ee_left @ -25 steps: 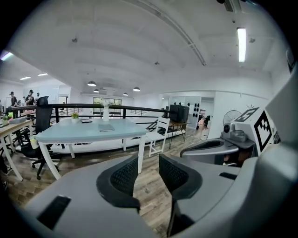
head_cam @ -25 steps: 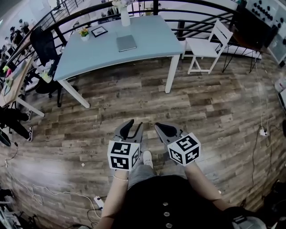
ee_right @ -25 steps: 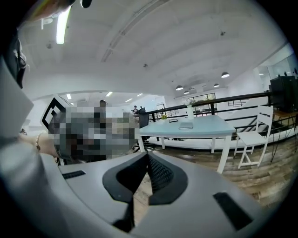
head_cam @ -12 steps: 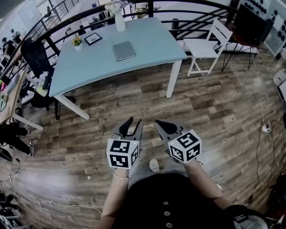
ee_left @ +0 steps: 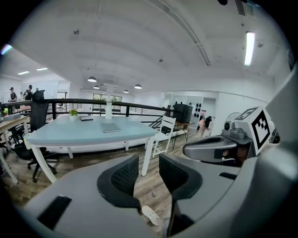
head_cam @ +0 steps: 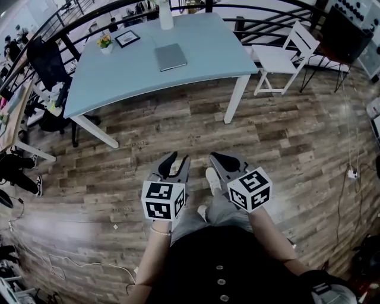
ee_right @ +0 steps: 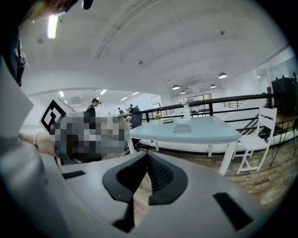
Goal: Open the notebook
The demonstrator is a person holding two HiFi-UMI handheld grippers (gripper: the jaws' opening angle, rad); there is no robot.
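The grey notebook lies shut on the pale blue table, far ahead of both grippers. It also shows in the left gripper view as the notebook and in the right gripper view as the notebook. My left gripper is held over the wooden floor, open, with only floor showing between its pads. Beside it, my right gripper has its pads together, shut on nothing. Both point toward the table, well short of it.
On the table stand a white vase, a small potted plant and a dark frame. A white chair stands at its right, a black office chair at its left, with a railing behind. Cables run across the floor.
The person has stepped forward, so the table and notebook sit nearer and lower in the head view. Both grippers stay side by side in front of the body, with their jaws unchanged.
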